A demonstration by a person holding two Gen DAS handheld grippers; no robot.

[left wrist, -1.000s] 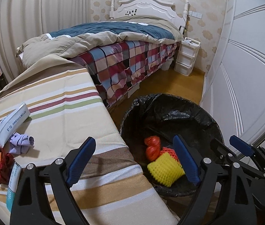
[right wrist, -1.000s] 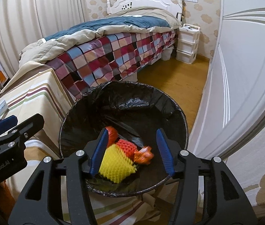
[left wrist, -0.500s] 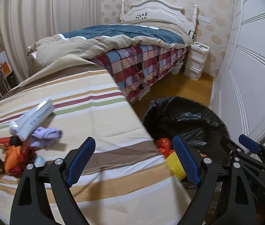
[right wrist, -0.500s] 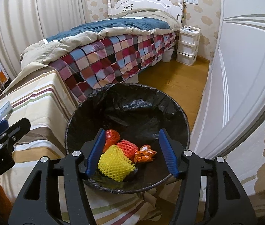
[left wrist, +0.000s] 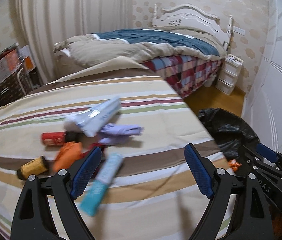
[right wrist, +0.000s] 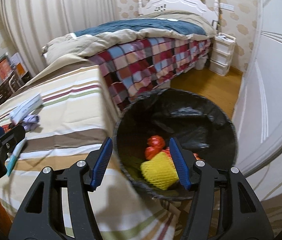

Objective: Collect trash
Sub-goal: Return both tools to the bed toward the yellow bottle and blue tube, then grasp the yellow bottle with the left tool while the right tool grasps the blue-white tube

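The teal tube [left wrist: 103, 182] lies on the striped table [left wrist: 160, 120], just past the left tool [left wrist: 141, 170] and a bit to its left. Its long side runs from near left to far right. The other trash sits farther left. The left tool is nearer, wide apart and holding nothing. The right tool [right wrist: 141, 164] is wide too, empty, over the black bin [right wrist: 216, 120].

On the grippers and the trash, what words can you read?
"Robot.AI", its start cut off by the picture's edge: on the left gripper's black body, seen from the right wrist.
"AS", partly hidden: on the right gripper's body, seen from the left wrist.
White and blue box, teal tube, red can: printing too blurred to read.
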